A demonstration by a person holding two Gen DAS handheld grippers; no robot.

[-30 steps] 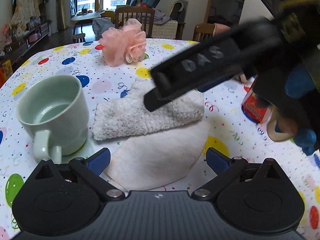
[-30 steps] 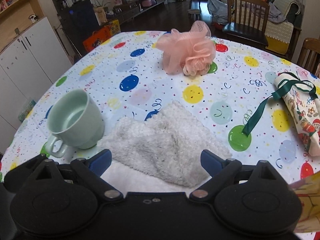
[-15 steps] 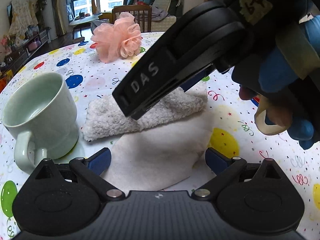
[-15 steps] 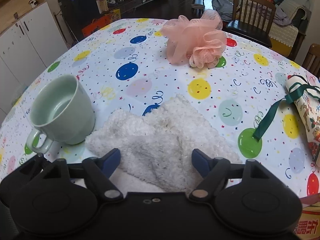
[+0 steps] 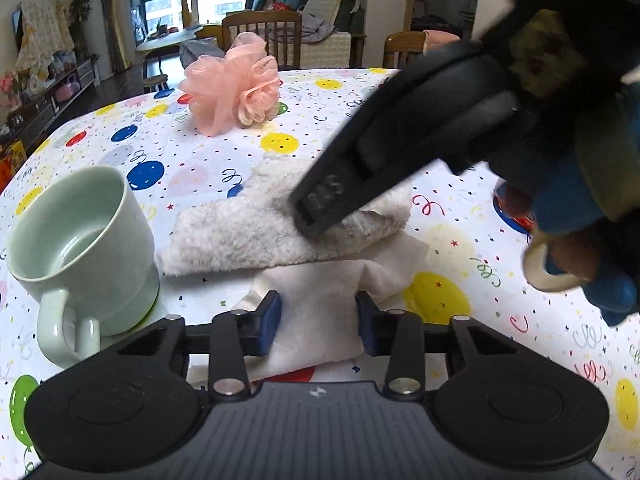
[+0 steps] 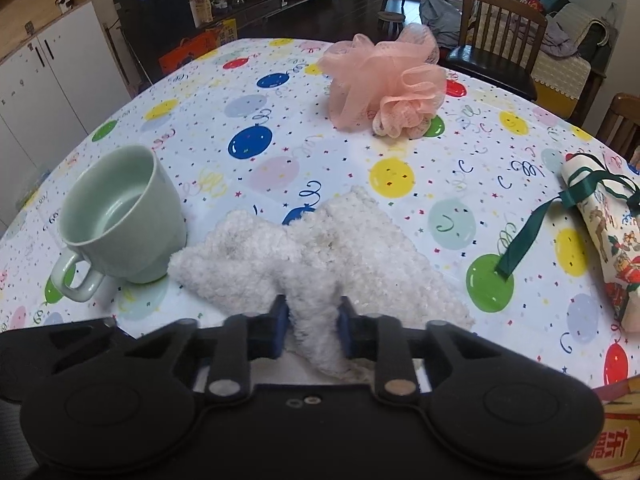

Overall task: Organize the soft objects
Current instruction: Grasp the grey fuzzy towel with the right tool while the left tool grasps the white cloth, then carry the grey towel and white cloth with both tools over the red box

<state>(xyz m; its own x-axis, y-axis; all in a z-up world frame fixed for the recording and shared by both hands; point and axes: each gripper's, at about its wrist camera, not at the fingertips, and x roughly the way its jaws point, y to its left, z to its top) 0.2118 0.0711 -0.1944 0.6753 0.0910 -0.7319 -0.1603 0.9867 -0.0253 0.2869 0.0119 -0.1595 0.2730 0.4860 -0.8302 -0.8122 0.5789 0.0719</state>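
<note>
Gripping the cloth from both ends: the left tool (image 5: 318, 322) has its blue pads (image 5: 269, 322) pinched on the smooth pale edge of the cloth (image 5: 320, 300), and the right tool (image 6: 311, 326) is closed on a bunched ridge of the cloth's fluffy white side (image 6: 316, 320). In the left wrist view the right tool comes in from the upper right, its black body lying over the fluffy part of the cloth (image 5: 248, 232); its fingertips are hidden there. The cloth lies on the worktop (image 6: 248, 104), which has a balloon-print cover, folded, with the fluffy layer over the smooth one. The fold looks uneven, though fisheye distortion makes that hard to judge. A pale green mug (image 6: 120, 220) stands upright just left of the cloth, handle toward the camera, close to the cloth's left corner; whether they touch cannot be told. A pink mesh bath puff (image 6: 384, 88) sits farther back, well apart from the cloth. A wrapped roll with a green ribbon (image 6: 600, 220) lies at the right side, ribbon end trailing toward the cloth without touching it. Wooden chairs (image 6: 500, 40) stand behind the worktop.
</note>
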